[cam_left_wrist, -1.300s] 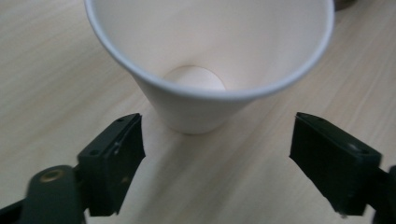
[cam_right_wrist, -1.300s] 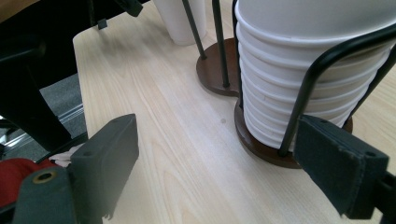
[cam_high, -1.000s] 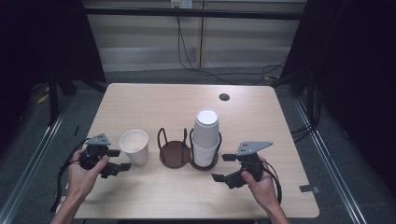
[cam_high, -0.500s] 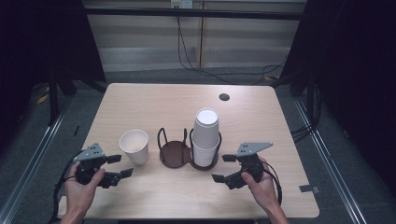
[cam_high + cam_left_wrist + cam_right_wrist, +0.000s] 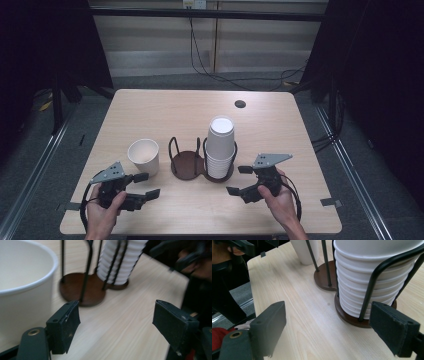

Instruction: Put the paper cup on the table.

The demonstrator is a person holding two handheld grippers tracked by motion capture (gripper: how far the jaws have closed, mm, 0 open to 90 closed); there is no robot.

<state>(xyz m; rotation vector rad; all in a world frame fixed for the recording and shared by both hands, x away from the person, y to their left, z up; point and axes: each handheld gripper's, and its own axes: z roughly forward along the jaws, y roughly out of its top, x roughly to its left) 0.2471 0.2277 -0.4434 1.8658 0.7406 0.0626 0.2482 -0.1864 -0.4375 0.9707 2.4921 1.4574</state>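
Both claws hover low over the wooden surface (image 5: 150, 107) with jaws spread wide and nothing in them: the left claw (image 5: 146, 185) just beside a single white cup (image 5: 143, 156), the right claw (image 5: 239, 180) near the stack of cups (image 5: 220, 147). That stack sits in one ring of a two-ring wire holder (image 5: 187, 164) at mid-surface; the ring next to the single cup holds nothing.

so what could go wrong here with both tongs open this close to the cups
The left tongs sit open right beside the single cup, which stands loose and light; a nudge could tip it. The right tongs are close to the wire holder; catching its bars could drag the cup stack over.
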